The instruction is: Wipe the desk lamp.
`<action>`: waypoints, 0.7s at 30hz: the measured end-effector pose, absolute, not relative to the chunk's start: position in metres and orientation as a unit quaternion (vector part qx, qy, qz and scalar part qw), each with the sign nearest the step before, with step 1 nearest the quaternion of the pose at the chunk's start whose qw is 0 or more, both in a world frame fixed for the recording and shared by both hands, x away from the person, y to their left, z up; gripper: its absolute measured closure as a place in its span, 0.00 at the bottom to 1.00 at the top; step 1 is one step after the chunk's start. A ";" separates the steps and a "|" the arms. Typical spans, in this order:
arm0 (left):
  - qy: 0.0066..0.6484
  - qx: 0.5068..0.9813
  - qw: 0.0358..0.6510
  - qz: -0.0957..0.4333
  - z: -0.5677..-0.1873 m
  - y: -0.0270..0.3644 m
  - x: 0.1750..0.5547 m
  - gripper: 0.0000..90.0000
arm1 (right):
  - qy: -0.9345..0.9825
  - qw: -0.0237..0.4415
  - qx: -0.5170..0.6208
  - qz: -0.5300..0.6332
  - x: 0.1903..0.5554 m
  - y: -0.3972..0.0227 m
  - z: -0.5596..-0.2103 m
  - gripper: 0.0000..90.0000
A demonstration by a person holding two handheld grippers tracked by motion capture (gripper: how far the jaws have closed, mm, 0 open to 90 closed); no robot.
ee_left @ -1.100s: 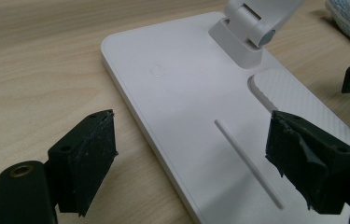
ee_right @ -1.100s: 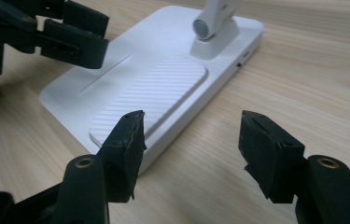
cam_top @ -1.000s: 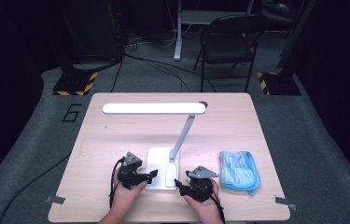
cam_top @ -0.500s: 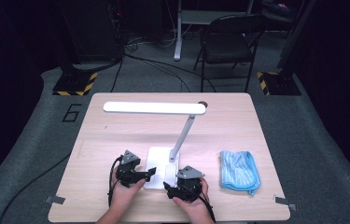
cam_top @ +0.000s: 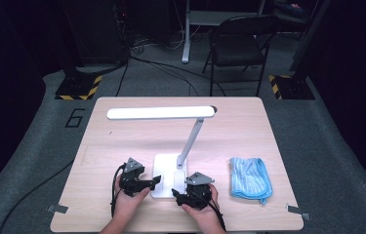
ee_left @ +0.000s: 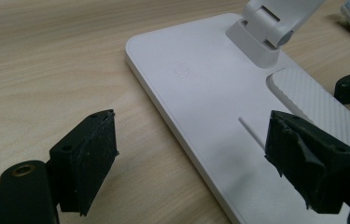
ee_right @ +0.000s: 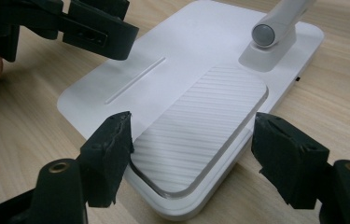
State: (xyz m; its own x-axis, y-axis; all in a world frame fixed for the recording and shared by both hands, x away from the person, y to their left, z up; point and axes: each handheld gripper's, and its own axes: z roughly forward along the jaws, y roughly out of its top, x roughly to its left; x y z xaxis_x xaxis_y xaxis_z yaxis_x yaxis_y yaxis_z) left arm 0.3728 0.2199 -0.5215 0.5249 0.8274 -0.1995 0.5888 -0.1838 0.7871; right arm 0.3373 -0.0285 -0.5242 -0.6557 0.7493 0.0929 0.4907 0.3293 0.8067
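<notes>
The lamp base (cam_top: 167, 174) is seen lying flat on the near middle of the table (cam_top: 268, 146), a white slab with a ribbed pad (ee_right: 205, 133) set into its near right part, a thin slot (ee_right: 135, 79) beside that and a faint round touch mark (ee_left: 181, 70) farther in. From the hinge (ee_right: 270, 35) at its far right corner a slanted arm (cam_top: 190, 141) rises to the long lamp head (cam_top: 161, 113), which is held level over the far half of the table and appears lit.

The base is flanked from the near side by both tools. The left gripper (ee_left: 191, 144) is placed at the base's left edge with its jaws parted — one pad over bare wood, the other above the white slab, neither seen pressing on it. The right gripper (ee_right: 191, 154) is set at the near right corner, its jaws spread wide to either side of the ribbed pad; they have just been opening, and nothing is clamped between them though the corner of the base lies in the gap.

A folded blue cloth (cam_top: 250, 178) is left untouched to the right of the base, clear of both hands.

Judged from this, the work is at an early stage — the lamp is approached and bracketed, but no grip is taken on it. Whether the base is to be shifted, steadied or wiped cannot be told; closing on it and whatever follows is judged still to be done.
</notes>
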 end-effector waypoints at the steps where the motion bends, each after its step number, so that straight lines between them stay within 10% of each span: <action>1: 0.468 0.757 0.434 0.136 -0.521 0.219 0.373 0.18 | 0.798 0.145 0.392 0.433 0.338 -0.030 -0.525 0.32; 21: 0.466 0.760 0.432 0.134 -0.523 0.216 0.376 0.19 | 0.792 0.148 0.411 0.427 0.350 -0.053 -0.523 0.34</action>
